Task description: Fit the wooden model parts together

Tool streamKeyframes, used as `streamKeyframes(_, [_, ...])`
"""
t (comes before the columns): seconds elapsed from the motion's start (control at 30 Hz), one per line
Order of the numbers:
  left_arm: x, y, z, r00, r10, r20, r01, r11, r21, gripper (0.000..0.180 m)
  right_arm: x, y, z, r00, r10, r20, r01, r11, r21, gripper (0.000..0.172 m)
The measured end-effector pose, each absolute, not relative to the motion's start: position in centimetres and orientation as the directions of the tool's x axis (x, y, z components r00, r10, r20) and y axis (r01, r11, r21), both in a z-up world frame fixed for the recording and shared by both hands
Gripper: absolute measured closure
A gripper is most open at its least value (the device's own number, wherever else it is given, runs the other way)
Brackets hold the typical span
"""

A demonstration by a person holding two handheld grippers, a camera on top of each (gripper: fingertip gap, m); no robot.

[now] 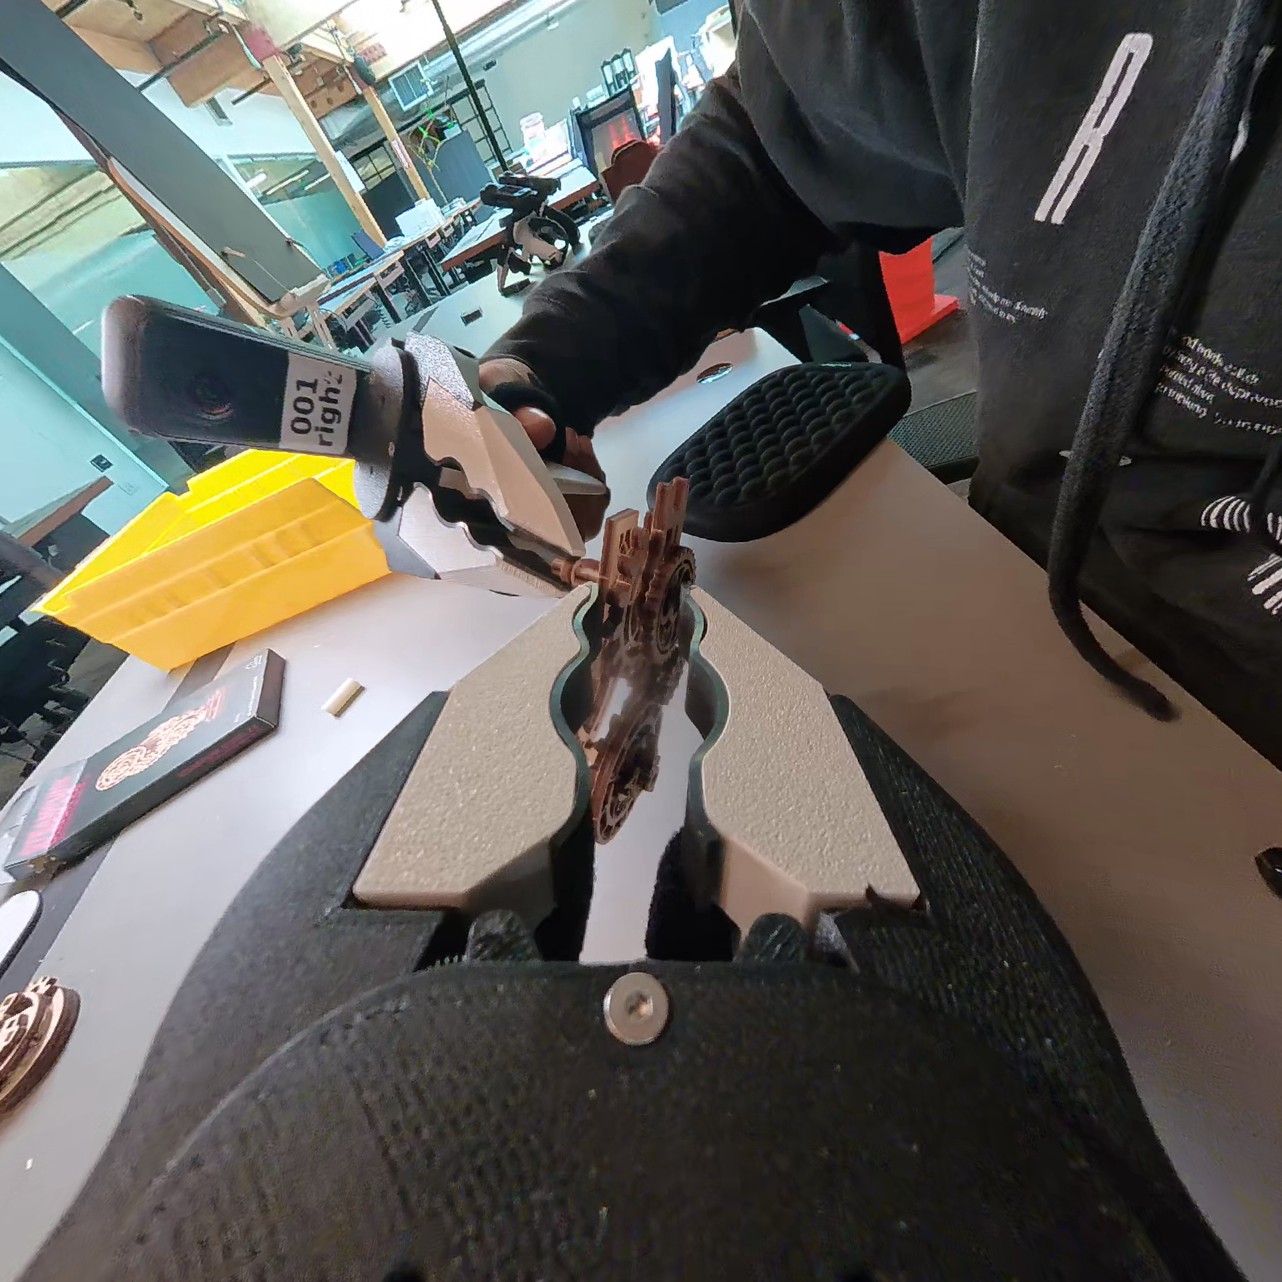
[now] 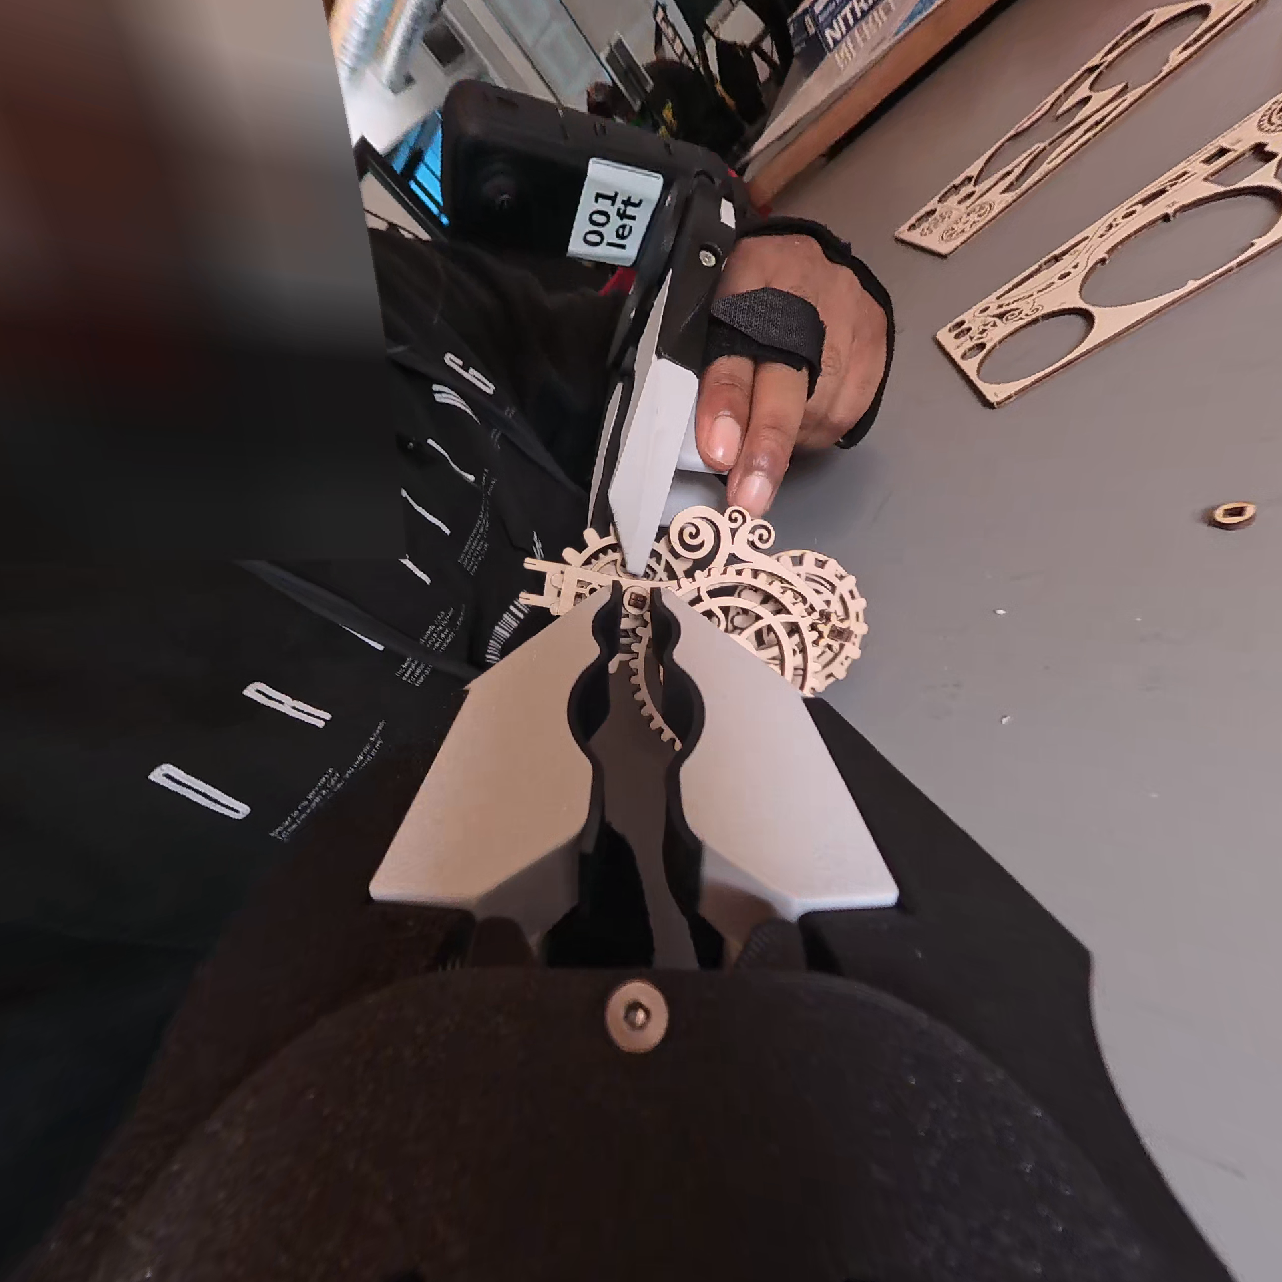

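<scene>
A wooden gear model (image 2: 763,610) with cogs and scrollwork is held upright above the grey table (image 2: 1040,624). My left gripper (image 1: 642,596) is shut on it, and I see it edge-on (image 1: 645,624) between the pads. In the right wrist view the left gripper (image 2: 631,565) comes down from above onto the model's top edge. My right gripper (image 2: 635,600) is shut on a small wooden peg (image 2: 635,601) that sits at the model's face. In the left wrist view the right gripper (image 1: 555,562) comes in from the left and the peg (image 1: 581,570) meets the model's side.
A yellow bin (image 1: 229,555), a black box (image 1: 159,763), a small white piece (image 1: 342,696) and a loose wooden gear (image 1: 28,1033) lie to the left. Cut-out wooden sheets (image 2: 1110,263) and a small wooden ring (image 2: 1231,515) lie to the right. A person in a dark hoodie (image 1: 1040,208) stands close. Only a small space, under 4 cm, lies between the two pairs of fingers.
</scene>
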State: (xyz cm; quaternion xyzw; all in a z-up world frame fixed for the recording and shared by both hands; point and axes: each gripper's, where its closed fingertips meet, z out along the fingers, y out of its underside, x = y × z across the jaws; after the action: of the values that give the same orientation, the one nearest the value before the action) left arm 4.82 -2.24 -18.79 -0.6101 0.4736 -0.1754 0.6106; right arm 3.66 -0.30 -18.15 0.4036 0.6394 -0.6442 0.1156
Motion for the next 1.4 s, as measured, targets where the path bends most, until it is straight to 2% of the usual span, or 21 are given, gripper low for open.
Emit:
streamKeyframes(0.3, [4.9, -2.7, -18.4, 0.47, -0.828, -0.305, -0.303, 0.174, -0.937, 0.162, 3.6, -0.7, -18.5, -0.617, 0.361, -0.699, 0.678, -0.207, -0.706, 0.165])
streamKeyframes(0.9, [4.3, -3.1, -15.7, 0.482, -0.859, -0.175, -0.107, 0.14, -0.984, 0.163, 3.1, -1.0, -15.7, -0.619, 0.26, -0.741, 0.674, -0.31, -0.671, 0.165])
streamKeyframes(1.4, [3.9, -3.1, -15.2, 0.485, -0.863, -0.142, -0.06, 0.129, -0.99, 0.163, 2.7, -1.0, -15.3, -0.598, 0.267, -0.755, 0.687, -0.315, -0.655, 0.166])
